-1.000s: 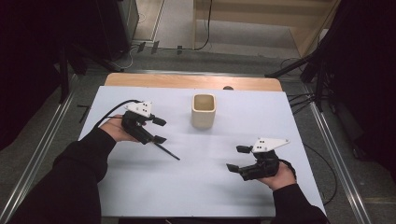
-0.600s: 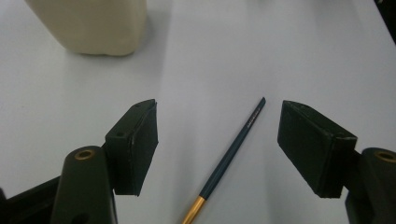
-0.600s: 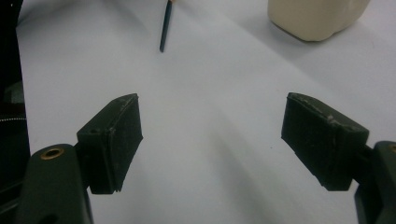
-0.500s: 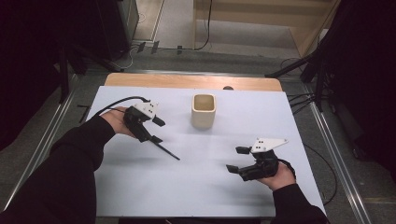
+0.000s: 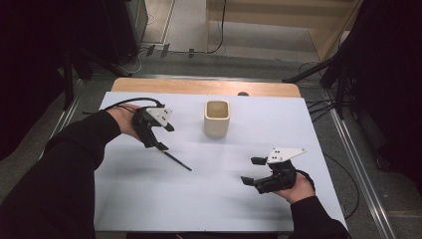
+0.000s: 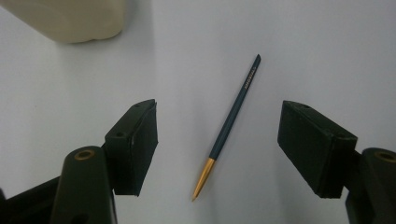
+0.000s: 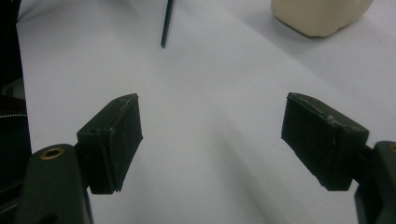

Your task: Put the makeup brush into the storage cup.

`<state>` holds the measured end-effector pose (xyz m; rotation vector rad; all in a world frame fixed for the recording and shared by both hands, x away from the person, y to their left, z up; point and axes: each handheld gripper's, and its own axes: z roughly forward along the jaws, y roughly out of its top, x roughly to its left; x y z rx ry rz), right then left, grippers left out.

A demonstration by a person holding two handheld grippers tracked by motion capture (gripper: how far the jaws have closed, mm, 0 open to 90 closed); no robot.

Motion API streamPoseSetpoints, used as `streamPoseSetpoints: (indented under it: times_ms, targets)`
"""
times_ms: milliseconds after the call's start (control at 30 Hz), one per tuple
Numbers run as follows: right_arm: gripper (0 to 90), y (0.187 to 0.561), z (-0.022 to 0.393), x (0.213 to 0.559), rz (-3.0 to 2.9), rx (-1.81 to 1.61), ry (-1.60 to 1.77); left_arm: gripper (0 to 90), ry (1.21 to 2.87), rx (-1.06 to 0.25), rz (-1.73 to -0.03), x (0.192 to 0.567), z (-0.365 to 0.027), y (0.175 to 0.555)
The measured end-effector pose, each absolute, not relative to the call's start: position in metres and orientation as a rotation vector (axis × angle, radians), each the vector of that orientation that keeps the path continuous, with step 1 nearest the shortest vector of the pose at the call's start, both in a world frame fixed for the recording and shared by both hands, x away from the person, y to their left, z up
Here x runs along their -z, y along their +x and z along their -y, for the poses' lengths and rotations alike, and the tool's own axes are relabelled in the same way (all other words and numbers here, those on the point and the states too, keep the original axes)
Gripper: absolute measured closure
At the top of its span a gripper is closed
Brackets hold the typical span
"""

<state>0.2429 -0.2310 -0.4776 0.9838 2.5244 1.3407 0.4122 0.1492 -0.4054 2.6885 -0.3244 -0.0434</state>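
A big white table (image 5: 209,199) holds a cream square cup (image 5: 217,118). From above, the thin dark pen (image 5: 175,161) looks all black. The left gripper (image 6: 217,149), wide open and holding nothing, hangs over the pen's gold tip. The right gripper (image 5: 255,171) is wide open, empty, well apart from the pen.

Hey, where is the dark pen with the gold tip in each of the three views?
High view: pen lies left of centre on the white table, just past the left gripper.
Left gripper view: pen lies between the open jaws, gold tip nearest.
Right gripper view: pen end at top edge.
Shared landmark: cream cup.
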Motion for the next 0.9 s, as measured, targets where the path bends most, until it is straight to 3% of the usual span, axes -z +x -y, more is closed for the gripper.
streamPoseSetpoints:
  times_ms: [333,900]
  targets:
    - [21.3,0.243,0.231,0.478,-2.532,-1.335,0.982,29.6,2.751,0.008,0.456,0.399,-0.136,0.413]
    - [21.0,0.242,0.231,0.478,-2.541,-1.331,0.99,29.2,2.786,0.053,0.504,0.413,-0.123,0.415]
